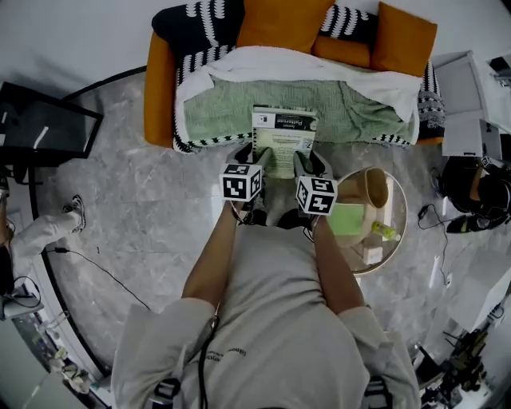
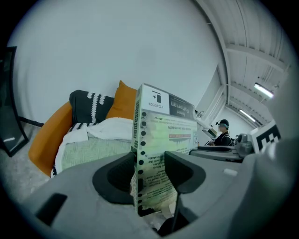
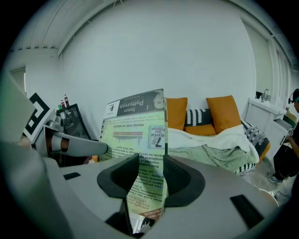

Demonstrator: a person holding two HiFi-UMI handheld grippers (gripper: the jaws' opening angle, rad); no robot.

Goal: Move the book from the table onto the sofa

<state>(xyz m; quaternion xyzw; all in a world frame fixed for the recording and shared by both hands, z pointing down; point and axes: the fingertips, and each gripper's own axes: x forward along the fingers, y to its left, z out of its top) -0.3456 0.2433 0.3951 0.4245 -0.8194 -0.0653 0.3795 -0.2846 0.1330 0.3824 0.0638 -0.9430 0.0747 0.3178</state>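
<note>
Pale-green, the one book [image 1: 283,137] is off the round table [image 1: 398,214] and up in the air, so I judge the lift and most of the carry done. It now hangs over the middle of the sofa's [image 1: 158,96] front edge, its far end already above the green blanket [image 1: 223,116] on the seat. What I still have to do is push it further in over the seat, lower it flat and let go.

Both tongs are at work. My left gripper [image 1: 257,158] is clamped on the book's near end by the left corner, its jaws fairly wide because the book's thickness fills them. My right gripper [image 1: 306,161] is clamped the same way by the right corner.

My count: one book, two grippers, one sofa and one table. The sofa's back edge carries three orange cushions [image 1: 283,20] and, as far as I can tell, two black-and-white ones [image 1: 196,20].
</note>
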